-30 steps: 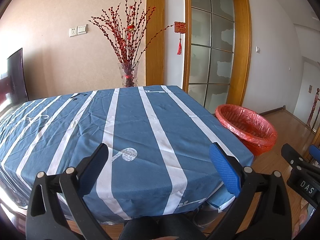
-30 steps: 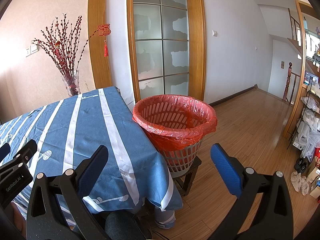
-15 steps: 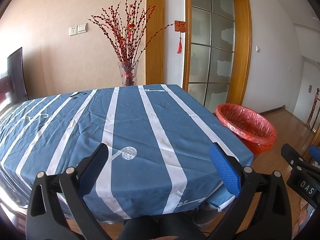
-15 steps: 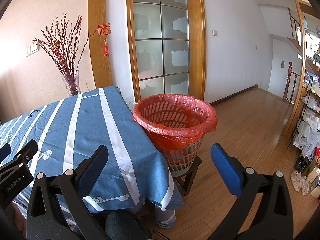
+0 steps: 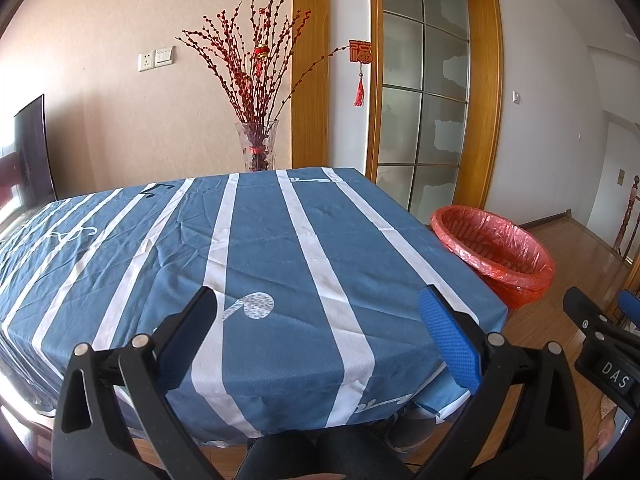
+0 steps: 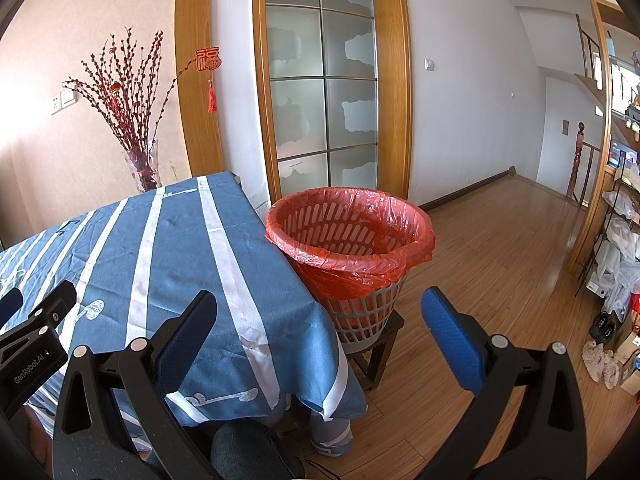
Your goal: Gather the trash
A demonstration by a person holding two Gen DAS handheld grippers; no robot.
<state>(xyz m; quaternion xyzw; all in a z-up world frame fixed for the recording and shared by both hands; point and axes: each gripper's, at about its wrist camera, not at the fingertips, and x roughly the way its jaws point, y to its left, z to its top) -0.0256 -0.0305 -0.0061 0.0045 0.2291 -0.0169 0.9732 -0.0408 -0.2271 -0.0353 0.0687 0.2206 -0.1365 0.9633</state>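
Note:
A grey slatted waste basket lined with a red bag point(image 6: 352, 236) stands on a low dark stool at the table's right edge; it also shows in the left wrist view point(image 5: 496, 248). The table has a blue cloth with white stripes point(image 5: 248, 248), and I see no loose trash on it. My left gripper point(image 5: 318, 328) is open and empty above the table's near edge. My right gripper point(image 6: 318, 328) is open and empty, held over the table's near right corner, short of the basket.
A glass vase of red branches point(image 5: 258, 144) stands behind the table's far edge. A frosted glass door point(image 6: 324, 92) is behind the basket. Wooden floor point(image 6: 500, 248) stretches right, with racks of bags and boxes point(image 6: 616, 264) at the far right.

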